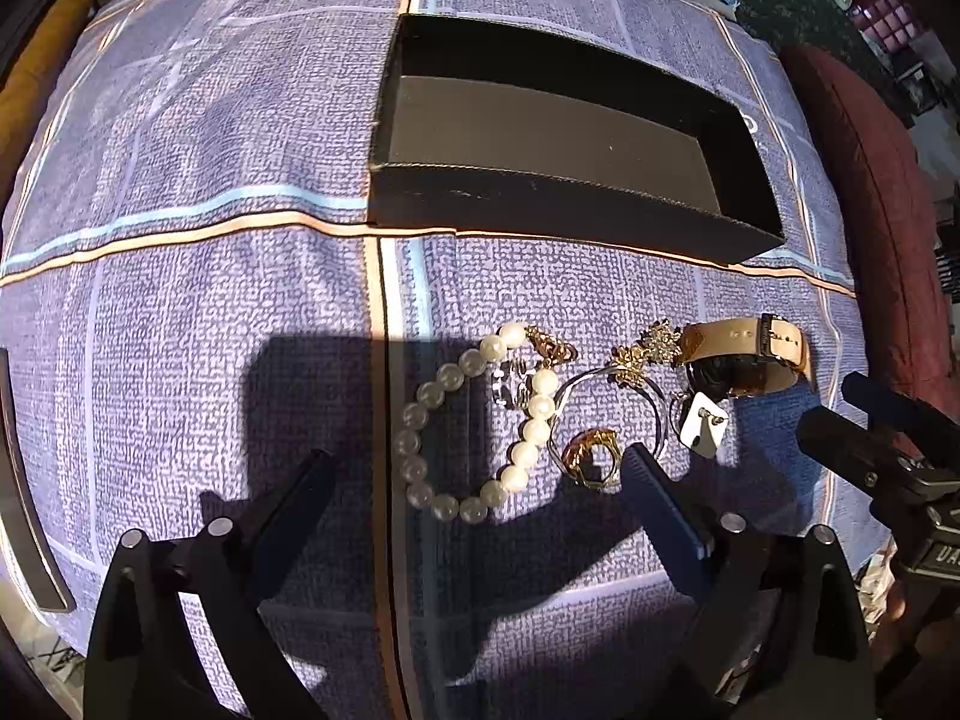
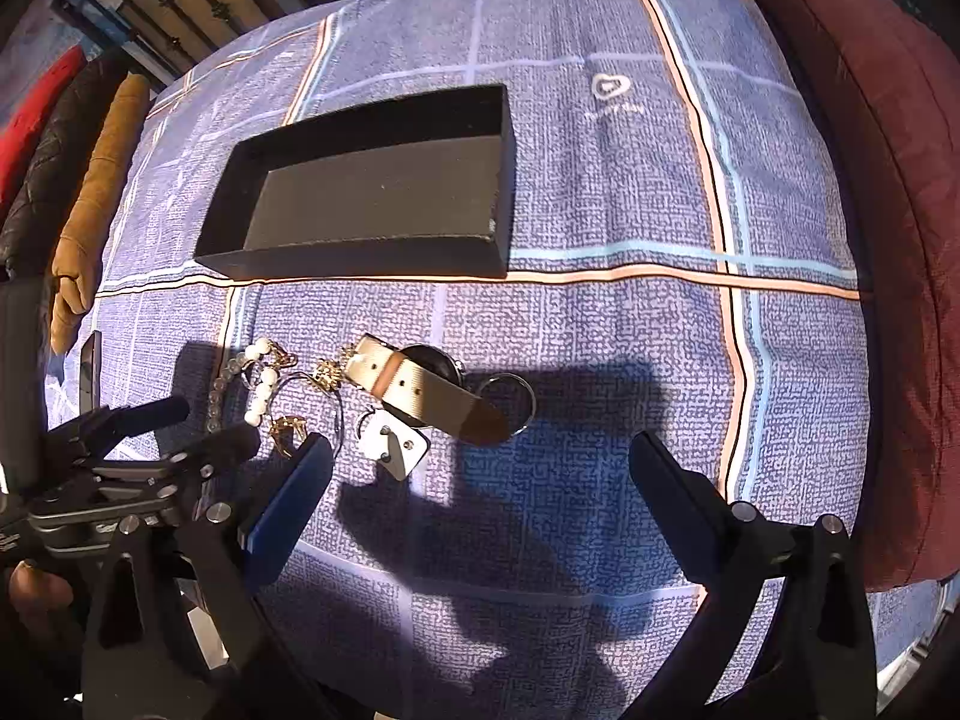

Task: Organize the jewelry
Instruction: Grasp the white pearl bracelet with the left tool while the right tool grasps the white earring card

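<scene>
The black two-finger left gripper points steeply downward, its blue-padded jaws spread wide with nothing clamped. The matching right gripper also angles down, jaws wide apart.

The woven cloth bedspread looks coarse; at its twelve o'clock the matt black cardboard box. The pearl bracelet gleams glossy, the gold ring polished metal.
</scene>
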`<state>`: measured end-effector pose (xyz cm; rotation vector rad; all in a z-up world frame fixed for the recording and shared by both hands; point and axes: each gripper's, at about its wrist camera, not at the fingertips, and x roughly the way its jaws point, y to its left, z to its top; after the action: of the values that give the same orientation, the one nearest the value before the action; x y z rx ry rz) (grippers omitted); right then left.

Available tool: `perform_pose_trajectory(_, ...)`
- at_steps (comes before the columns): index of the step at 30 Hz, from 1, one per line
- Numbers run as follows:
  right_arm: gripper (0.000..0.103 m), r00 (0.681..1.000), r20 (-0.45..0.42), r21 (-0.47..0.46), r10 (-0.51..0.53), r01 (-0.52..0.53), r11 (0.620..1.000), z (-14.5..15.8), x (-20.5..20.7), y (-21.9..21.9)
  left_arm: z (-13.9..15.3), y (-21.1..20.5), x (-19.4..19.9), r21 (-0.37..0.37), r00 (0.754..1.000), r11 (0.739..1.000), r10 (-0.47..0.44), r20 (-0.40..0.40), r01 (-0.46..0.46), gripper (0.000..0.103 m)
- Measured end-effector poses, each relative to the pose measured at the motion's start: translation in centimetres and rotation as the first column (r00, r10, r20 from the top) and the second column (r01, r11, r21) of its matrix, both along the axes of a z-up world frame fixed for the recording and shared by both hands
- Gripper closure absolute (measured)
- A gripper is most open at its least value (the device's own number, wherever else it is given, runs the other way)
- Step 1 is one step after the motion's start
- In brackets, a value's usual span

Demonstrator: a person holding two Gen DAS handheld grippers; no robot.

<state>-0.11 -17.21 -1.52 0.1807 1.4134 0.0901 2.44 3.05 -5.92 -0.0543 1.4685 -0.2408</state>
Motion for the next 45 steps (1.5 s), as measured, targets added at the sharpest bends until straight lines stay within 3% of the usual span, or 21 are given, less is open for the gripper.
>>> perform_pose_trajectory(6,0.006,1.000,-0.022,-0.006,-0.007,0.007,1.000,-0.5,-0.6,-0.5,-0.1,-2.3,0.5,-0.005,0.999,0.999,-0.032,0.019,0.032,0.046)
perform_pose_trajectory(11,0.006,1.000,-0.017,-0.005,-0.002,0.001,1.000,-0.4,-0.7,-0.4,0.5,-1.6,0.3,-0.051,0.999,0.998,-0.024,0.023,0.025,0.051)
perform_pose_trajectory(13,0.006,1.000,-0.023,-0.006,0.003,-0.003,1.000,-0.7,-0.7,-0.1,0.3,-1.5,0.0,-0.064,0.999,0.997,-0.037,0.016,0.038,0.074)
perform_pose_trajectory(16,0.006,0.999,-0.025,0.006,0.025,-0.025,1.000,-1.1,-0.7,0.5,-0.2,-1.5,-0.8,-0.091,0.999,0.995,-0.036,0.012,0.037,0.090)
perform_pose_trajectory(23,0.018,0.998,-0.044,0.040,0.034,-0.033,0.999,-1.8,-1.1,1.3,0.5,0.3,-1.5,-0.138,1.000,0.990,-0.017,0.026,0.020,0.092)
perform_pose_trajectory(33,0.020,0.998,-0.066,0.075,-0.002,0.007,0.997,-2.3,-1.9,1.3,5.1,3.5,-2.6,-0.185,0.996,0.983,0.023,0.083,-0.007,0.094)
perform_pose_trajectory(34,0.024,0.997,-0.073,0.102,-0.005,0.012,0.995,-2.4,-2.0,1.4,5.3,3.8,-2.7,-0.184,0.996,0.983,0.027,0.085,-0.011,0.094)
perform_pose_trajectory(36,0.045,0.995,-0.094,0.144,-0.014,0.027,0.989,-2.9,-1.9,1.7,5.9,4.7,-3.2,-0.193,0.996,0.981,0.037,0.086,-0.020,0.094)
perform_pose_trajectory(41,0.047,0.996,-0.093,0.126,-0.008,0.019,0.992,-3.7,-1.4,3.1,7.6,6.8,-3.8,-0.207,0.994,0.978,0.048,0.101,-0.026,0.094)
perform_pose_trajectory(43,0.061,0.997,-0.075,0.089,-0.005,0.012,0.996,-3.9,-1.0,3.6,7.6,7.2,-4.2,-0.201,0.994,0.979,0.045,0.102,-0.024,0.094)
perform_pose_trajectory(44,0.076,0.998,-0.068,0.073,-0.007,0.012,0.997,-4.0,-0.8,3.7,7.4,7.0,-4.3,-0.199,0.994,0.980,0.046,0.099,-0.025,0.094)
perform_pose_trajectory(45,0.081,0.998,-0.068,0.066,-0.002,0.006,0.998,-4.2,-0.7,3.8,7.3,7.1,-4.3,-0.201,0.994,0.979,0.046,0.095,-0.026,0.094)
